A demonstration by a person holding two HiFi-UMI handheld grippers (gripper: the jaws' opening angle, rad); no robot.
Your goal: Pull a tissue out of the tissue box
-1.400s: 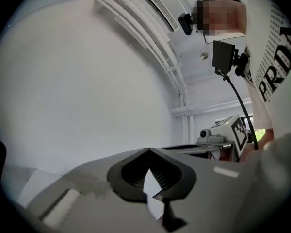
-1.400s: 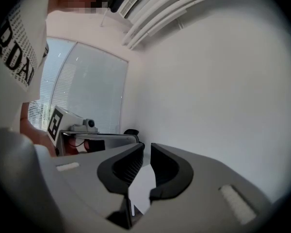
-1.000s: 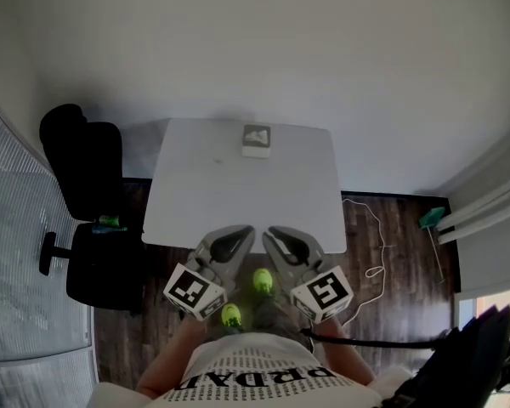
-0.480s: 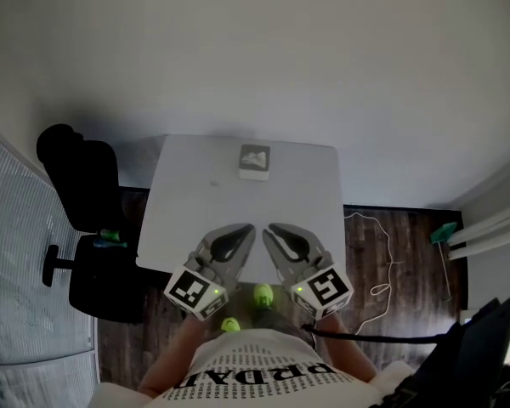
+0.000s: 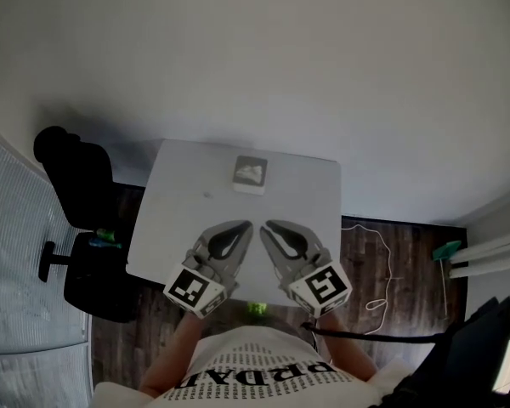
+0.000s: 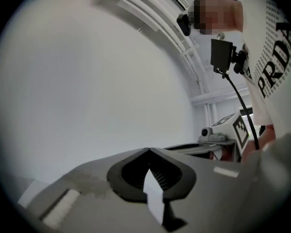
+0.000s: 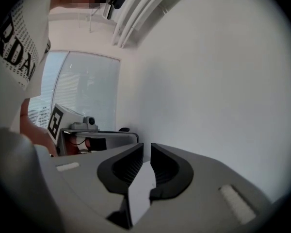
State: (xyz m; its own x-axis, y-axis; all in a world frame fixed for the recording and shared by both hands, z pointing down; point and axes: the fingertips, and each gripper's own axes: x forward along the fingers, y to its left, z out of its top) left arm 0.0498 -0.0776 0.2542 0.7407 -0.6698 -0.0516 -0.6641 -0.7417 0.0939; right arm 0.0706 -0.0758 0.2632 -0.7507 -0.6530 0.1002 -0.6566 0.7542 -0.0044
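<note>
The tissue box [image 5: 250, 176] sits on the white table [image 5: 183, 219], near its far edge and about midway along it, with something pale showing on its top that is too small to make out. Both grippers hang over the table's near edge, side by side and angled towards each other, well apart from the box. The left gripper [image 5: 243, 227] has its jaws together: in the left gripper view its tips [image 6: 148, 150] meet with nothing between them. The right gripper [image 5: 269, 226] has its jaws slightly apart: in the right gripper view a narrow gap [image 7: 147, 149] runs between the ribbed pads, and nothing is in it. Each gripper view looks out at the plain white wall [image 5: 263, 58] and catches the other gripper's marker cube at the side. A black chair [image 5: 78, 195] stands just left of the table on the dark wood floor [image 5: 399, 245], and a thin pale cable [image 5: 376, 262] lies looped on the floor to the right.
</note>
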